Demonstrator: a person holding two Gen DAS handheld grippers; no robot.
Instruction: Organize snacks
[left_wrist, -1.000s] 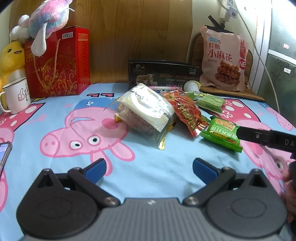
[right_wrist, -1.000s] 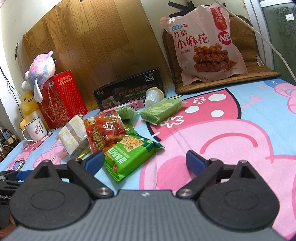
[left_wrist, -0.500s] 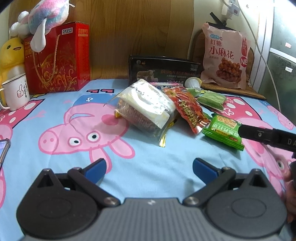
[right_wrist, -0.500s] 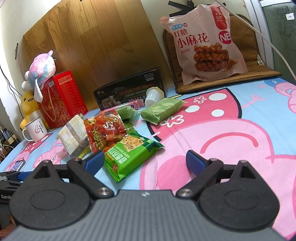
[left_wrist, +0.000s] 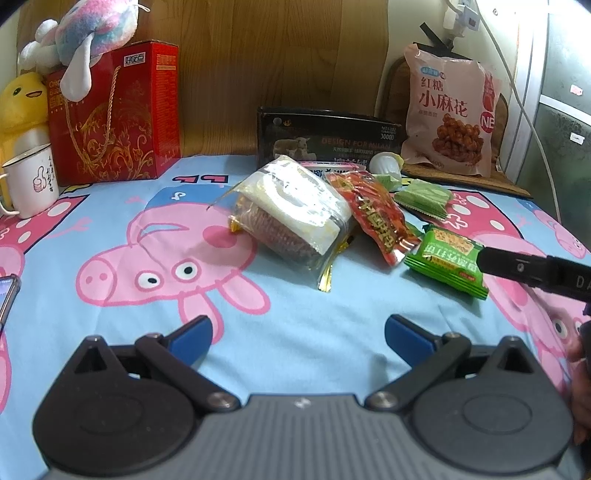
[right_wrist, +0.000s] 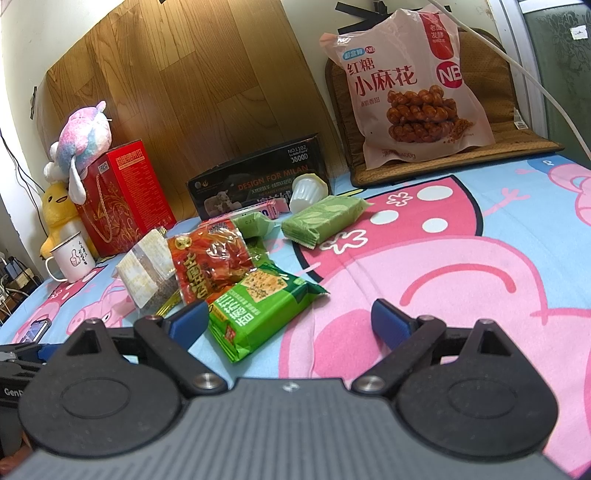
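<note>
A blue sheet (left_wrist: 303, 295) printed with pink cartoon pigs covers the surface, backed by a wood-grain panel (left_wrist: 258, 55). Near the middle lies a loose heap of snacks. It holds one clear bag of brown cakes (left_wrist: 288, 218), one red packet (left_wrist: 376, 218) resting against it, and one bright green cracker pack (right_wrist: 258, 310) at the near edge. One pale green wrapped bar (right_wrist: 321, 219) lies further back, with a second, smaller pale green wrapper (right_wrist: 251, 225) beside it. One white ribbed cup (right_wrist: 308, 190) lies on its side, and one pink-and-white packet (right_wrist: 266, 212) is partly hidden behind the heap.

One large pink bag of twisted dough snacks (right_wrist: 410, 85) leans upright on a brown cushion (right_wrist: 491, 140), well apart from the heap. One black box (left_wrist: 325, 138) stands behind the snacks. At the far left are one red gift bag (left_wrist: 114, 118), two plush toys, one pastel (left_wrist: 88, 29) and one yellow (left_wrist: 22, 99), and one white mug (left_wrist: 31, 181).

The left gripper (left_wrist: 298, 332) hovers low over the sheet, jaws spread wide and empty. The right gripper (right_wrist: 290, 319) is likewise released, its left finger just beside the green cracker pack.
</note>
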